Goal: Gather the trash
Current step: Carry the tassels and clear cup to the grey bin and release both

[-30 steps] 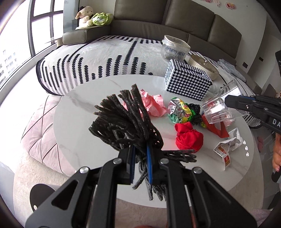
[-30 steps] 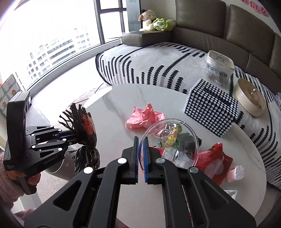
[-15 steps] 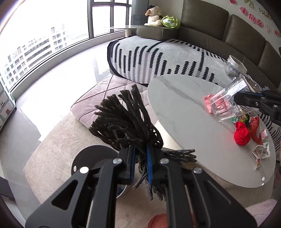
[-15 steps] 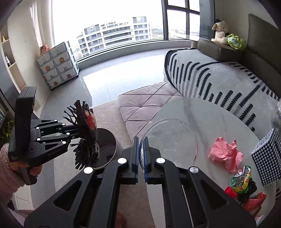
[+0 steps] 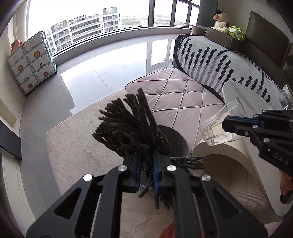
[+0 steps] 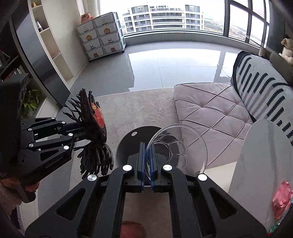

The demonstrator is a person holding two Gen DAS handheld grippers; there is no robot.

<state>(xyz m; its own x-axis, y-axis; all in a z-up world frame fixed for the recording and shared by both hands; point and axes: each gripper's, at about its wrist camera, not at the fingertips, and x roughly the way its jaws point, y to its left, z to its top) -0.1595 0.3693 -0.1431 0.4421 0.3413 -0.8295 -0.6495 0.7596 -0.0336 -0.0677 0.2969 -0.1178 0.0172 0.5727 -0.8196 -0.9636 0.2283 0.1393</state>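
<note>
Bright daylight through the windows point(image 5: 128, 16) glares off the floor point(image 6: 174, 62); fisheye-bent edges

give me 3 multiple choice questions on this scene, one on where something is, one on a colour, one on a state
1. Where is the black round bin?
A. on the rug beside the pink cushion
B. on the sofa
C. on the white table

2. What colour is the crumpled paper on the table?
A. blue
B. pink
C. yellow

3. What is the right gripper doing?
A. open and empty
B. shut on the clear bowl
C. shut on a bottle

Answers:
1 A, the bin stands on the rug by the cushion.
2 B, the paper is pink.
3 B, the blue pads pinch the rim of the clear bowl.
</note>
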